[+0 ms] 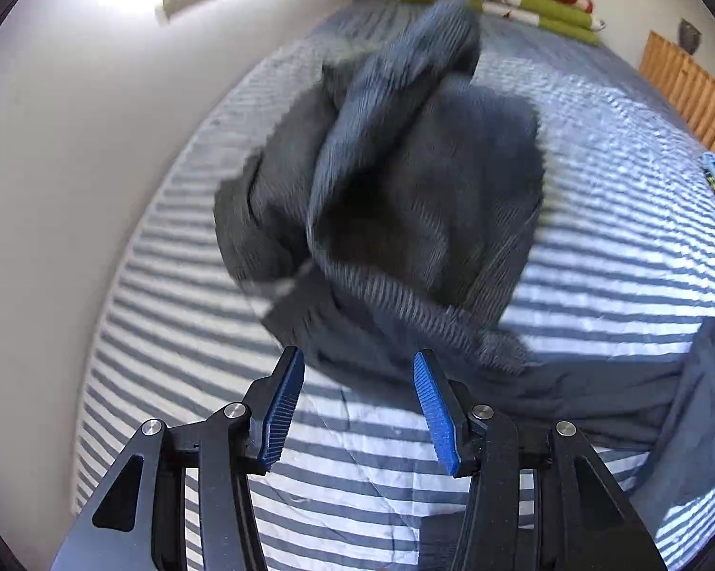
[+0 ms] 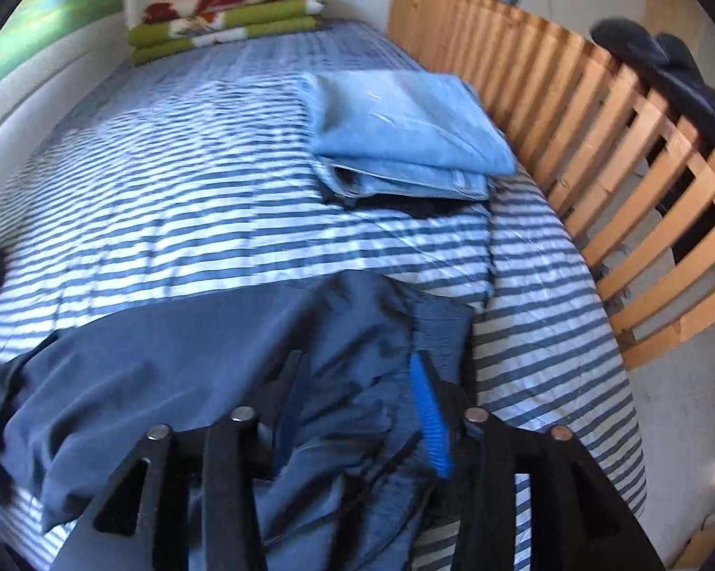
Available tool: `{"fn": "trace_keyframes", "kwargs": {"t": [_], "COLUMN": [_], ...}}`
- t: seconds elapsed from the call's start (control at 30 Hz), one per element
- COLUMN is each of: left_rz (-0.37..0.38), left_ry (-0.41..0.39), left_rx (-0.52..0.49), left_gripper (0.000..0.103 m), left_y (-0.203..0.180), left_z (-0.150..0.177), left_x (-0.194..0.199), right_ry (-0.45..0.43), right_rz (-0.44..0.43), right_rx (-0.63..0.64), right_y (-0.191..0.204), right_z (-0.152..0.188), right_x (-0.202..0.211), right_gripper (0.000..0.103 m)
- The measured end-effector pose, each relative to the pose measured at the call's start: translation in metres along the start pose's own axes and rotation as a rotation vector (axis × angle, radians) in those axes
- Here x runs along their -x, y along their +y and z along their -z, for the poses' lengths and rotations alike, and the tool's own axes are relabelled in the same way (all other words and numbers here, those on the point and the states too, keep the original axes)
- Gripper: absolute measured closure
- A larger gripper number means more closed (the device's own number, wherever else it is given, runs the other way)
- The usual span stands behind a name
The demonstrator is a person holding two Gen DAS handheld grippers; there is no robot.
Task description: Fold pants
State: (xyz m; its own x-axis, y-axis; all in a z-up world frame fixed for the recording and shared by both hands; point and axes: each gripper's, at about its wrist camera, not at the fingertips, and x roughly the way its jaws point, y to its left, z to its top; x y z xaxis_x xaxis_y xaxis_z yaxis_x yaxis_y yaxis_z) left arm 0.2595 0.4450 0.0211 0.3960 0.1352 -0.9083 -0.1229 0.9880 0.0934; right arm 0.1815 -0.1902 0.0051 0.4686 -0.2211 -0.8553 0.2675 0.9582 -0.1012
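The dark blue-grey pants (image 1: 395,181) show in the left wrist view as a blurred, bunched heap on the striped bed (image 1: 167,357), just past my fingertips. A flatter part of them (image 1: 571,385) runs off to the right. My left gripper (image 1: 357,354) is open, its blue pads apart with only bedcover between them. In the right wrist view the navy pants (image 2: 205,357) lie spread and creased on the bed (image 2: 167,190). My right gripper (image 2: 355,357) hangs open just over them. Its blue pad (image 2: 431,423) is clear of the cloth.
Folded light-blue jeans (image 2: 405,133) sit stacked at the bed's right side. Folded green and red blankets (image 2: 224,14) lie at the far end. A wooden slatted rail (image 2: 595,142) runs along the right with a dark garment (image 2: 667,71) over it. A white wall (image 1: 48,190) borders the left.
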Motion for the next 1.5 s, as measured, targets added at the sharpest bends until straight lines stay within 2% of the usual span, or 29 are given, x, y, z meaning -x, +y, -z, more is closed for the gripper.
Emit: {"fn": "trace_keyframes", "kwargs": {"t": [0.03, 0.13, 0.17, 0.23, 0.27, 0.3, 0.33, 0.37, 0.53, 0.77, 0.83, 0.9, 0.93, 0.97, 1.0, 1.07, 1.13, 1.17, 1.37, 1.5], "left_rz": [0.007, -0.071, -0.068, -0.015, 0.005, 0.013, 0.007, 0.023, -0.002, -0.003, -0.029, -0.096, -0.125, -0.134, -0.127, -0.087, -0.002, 0.028, 0.07, 0.09], "left_ry": [0.02, 0.05, 0.055, 0.071, 0.072, 0.064, 0.047, 0.043, -0.021, -0.128, -0.134, -0.095, -0.069, -0.074, -0.1, -0.13, -0.139, -0.129, -0.107, -0.114], "left_rx": [0.022, 0.093, 0.146, 0.25, 0.287, 0.297, 0.297, 0.291, 0.261, 0.349, 0.343, 0.277, 0.253, 0.247, 0.236, 0.204, 0.171, 0.146, 0.098, 0.066], "left_gripper": [0.048, 0.048, 0.047, 0.048, 0.065, 0.072, 0.088, 0.099, 0.1, 0.099, 0.098, 0.091, 0.083, 0.08, 0.079, 0.066, 0.058, 0.057, 0.057, 0.057], "left_y": [0.001, 0.003, 0.008, 0.015, 0.015, 0.006, 0.001, -0.003, -0.006, 0.025, 0.04, 0.046, 0.044, 0.043, 0.04, 0.026, 0.015, 0.003, -0.028, -0.034], "left_z": [0.001, 0.001, 0.001, 0.001, 0.0, 0.0, -0.001, -0.001, 0.015, 0.077, 0.096, 0.104, 0.108, 0.11, 0.117, 0.13, 0.149, 0.156, 0.173, 0.18], "left_x": [-0.012, -0.048, -0.055, -0.069, -0.073, -0.079, -0.077, -0.074, -0.037, 0.056, 0.063, 0.061, 0.062, 0.069, 0.076, 0.091, 0.108, 0.111, 0.101, 0.096], "right_ry": [-0.008, -0.011, -0.007, 0.009, 0.016, 0.023, 0.031, 0.041, 0.051, 0.014, 0.013, 0.02, 0.029, 0.037, 0.048, 0.057, 0.059, 0.057, 0.086, 0.153], "right_rz": [-0.005, -0.039, -0.044, -0.039, -0.034, -0.029, -0.024, -0.018, -0.021, -0.052, -0.073, -0.105, -0.124, -0.144, -0.175, -0.219, -0.271, -0.295, -0.502, -0.635], "right_rx": [0.018, 0.055, 0.065, 0.085, 0.088, 0.088, 0.083, 0.077, 0.072, 0.112, 0.116, 0.132, 0.143, 0.152, 0.168, 0.201, 0.238, 0.254, 0.369, 0.478], "right_y": [0.007, 0.027, 0.031, 0.036, 0.037, 0.037, 0.036, 0.036, 0.033, 0.045, 0.049, 0.056, 0.06, 0.064, 0.07, 0.084, 0.103, 0.114, 0.211, 0.294], "right_z": [0.001, 0.01, 0.013, 0.023, 0.027, 0.03, 0.033, 0.036, 0.044, 0.047, 0.048, 0.05, 0.051, 0.052, 0.054, 0.057, 0.06, 0.062, 0.075, 0.094], "right_x": [0.005, 0.017, 0.02, 0.02, 0.02, 0.018, 0.016, 0.013, 0.011, 0.017, 0.018, 0.017, 0.016, 0.015, 0.015, 0.017, 0.02, 0.022, 0.033, 0.036], "right_gripper": [0.056, 0.054, 0.054, 0.054, 0.054, 0.054, 0.054, 0.054, 0.054, 0.056, 0.058, 0.058, 0.058, 0.058, 0.058, 0.057, 0.057, 0.057, 0.053, 0.049]}}
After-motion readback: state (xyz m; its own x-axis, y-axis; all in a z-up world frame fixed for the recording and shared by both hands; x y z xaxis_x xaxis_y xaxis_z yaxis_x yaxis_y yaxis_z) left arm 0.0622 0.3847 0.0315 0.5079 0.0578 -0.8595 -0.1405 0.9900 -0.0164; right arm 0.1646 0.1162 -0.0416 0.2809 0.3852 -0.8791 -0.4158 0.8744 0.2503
